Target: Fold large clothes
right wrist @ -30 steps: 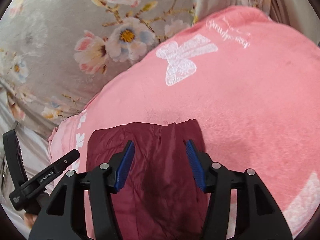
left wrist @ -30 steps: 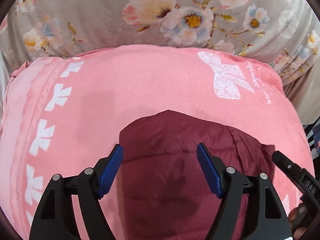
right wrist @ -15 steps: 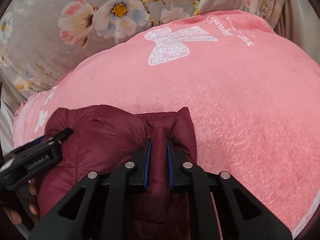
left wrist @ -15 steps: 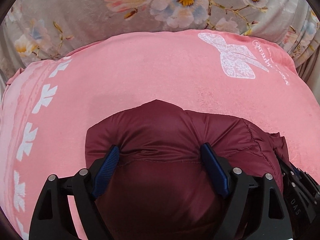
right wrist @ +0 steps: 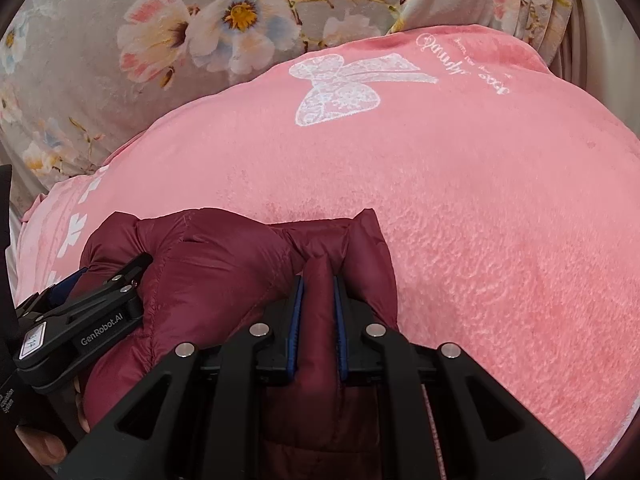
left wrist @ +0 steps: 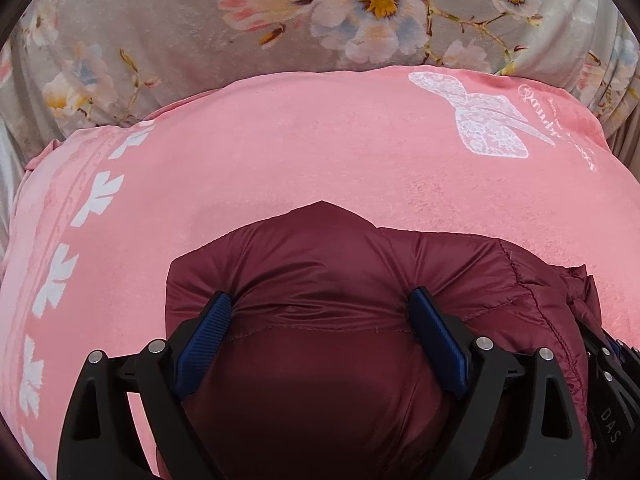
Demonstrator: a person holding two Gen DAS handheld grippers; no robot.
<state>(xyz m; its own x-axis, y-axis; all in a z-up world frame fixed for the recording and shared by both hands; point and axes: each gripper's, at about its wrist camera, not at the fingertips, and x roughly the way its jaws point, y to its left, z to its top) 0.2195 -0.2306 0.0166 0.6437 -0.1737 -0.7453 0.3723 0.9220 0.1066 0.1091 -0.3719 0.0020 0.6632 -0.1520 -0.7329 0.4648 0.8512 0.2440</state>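
Maroon puffer jacket pinched by right gripper; left gripper spread wide, pressed into padding; jacket's lower part cut off.

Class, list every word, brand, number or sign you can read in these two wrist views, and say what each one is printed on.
"GenRobot.AI": on the left gripper body, in the right wrist view.
"DAS": on the right gripper body, at the left wrist view's edge.
"3/4"-like digits: white sticker on the left gripper; uncertain.
White cursive script beside the lace bow on the pink blanket: upside down, unreadable.

left tool spread wide, pressing maroon jacket | pink blanket beneath
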